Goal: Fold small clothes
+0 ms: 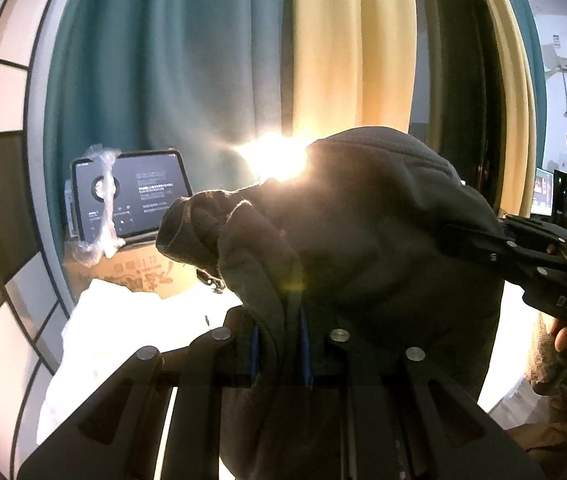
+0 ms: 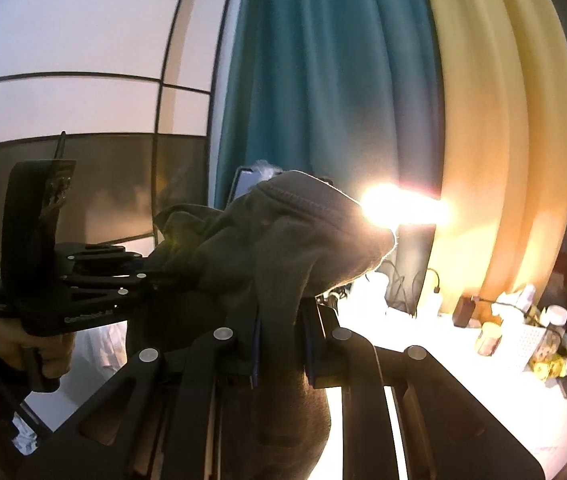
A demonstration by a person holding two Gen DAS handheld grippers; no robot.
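Two claws, left (image 1: pixel 279 344) & right (image 2: pixel 283 344), each pinched tight on dark garment (image 1: pixel 363 220), held aloft. Keep edge taut, lower evenly onto surface (image 2: pixel 463 380) w/o bunching.

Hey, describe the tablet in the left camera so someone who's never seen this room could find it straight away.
Start at the teal curtain on the left of the left wrist view and follow it down to the cardboard box at its foot. The tablet stands propped on that box, leaning back. It is the only lit screen there, dark with pale text, with crinkled clear plastic hanging across its left side.
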